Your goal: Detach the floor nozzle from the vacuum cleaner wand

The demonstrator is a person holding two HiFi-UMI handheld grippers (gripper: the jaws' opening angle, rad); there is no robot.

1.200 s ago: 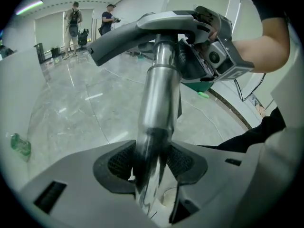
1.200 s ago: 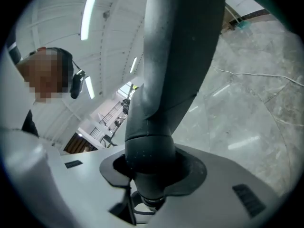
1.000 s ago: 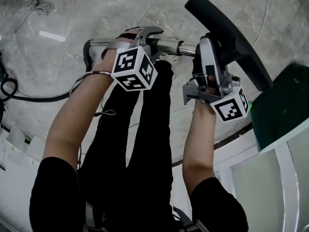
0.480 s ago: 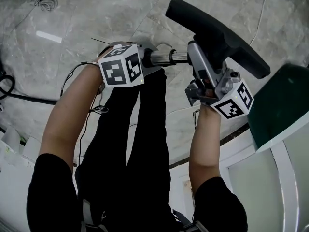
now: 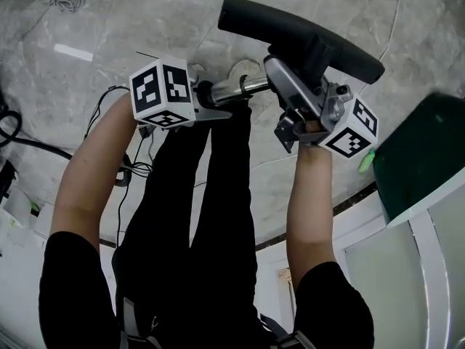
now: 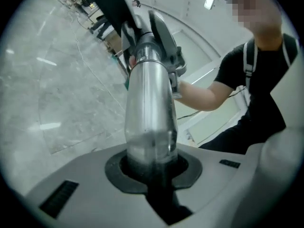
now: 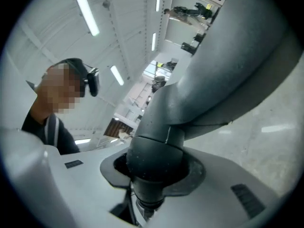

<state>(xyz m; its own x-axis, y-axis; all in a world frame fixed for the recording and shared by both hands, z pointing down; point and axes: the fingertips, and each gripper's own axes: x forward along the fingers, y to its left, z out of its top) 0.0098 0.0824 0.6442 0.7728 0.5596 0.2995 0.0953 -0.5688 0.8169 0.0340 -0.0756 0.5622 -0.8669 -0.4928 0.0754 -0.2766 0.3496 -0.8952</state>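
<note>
Left gripper: its jaws have just been closing in, and they're now clamping the shiny metal wand, which is sitting right in the notch between the pads.
Right gripper: it's gripping the dark grey neck of the floor nozzle, jaws partly apart and squeezing round that joint.
Floor nozzle: it's hanging up in the air at an angle, off the marble floor, with its long black head sticking out past the right gripper.
Wand: it's running roughly level between the two grippers, and its far end is going into the nozzle neck, so the two look joined.
Person: they're standing over it all in black trousers, both forearms reaching out in front.
Around: a dark green panel is sitting at the right, and a black cable is trailing over the floor at the left.
</note>
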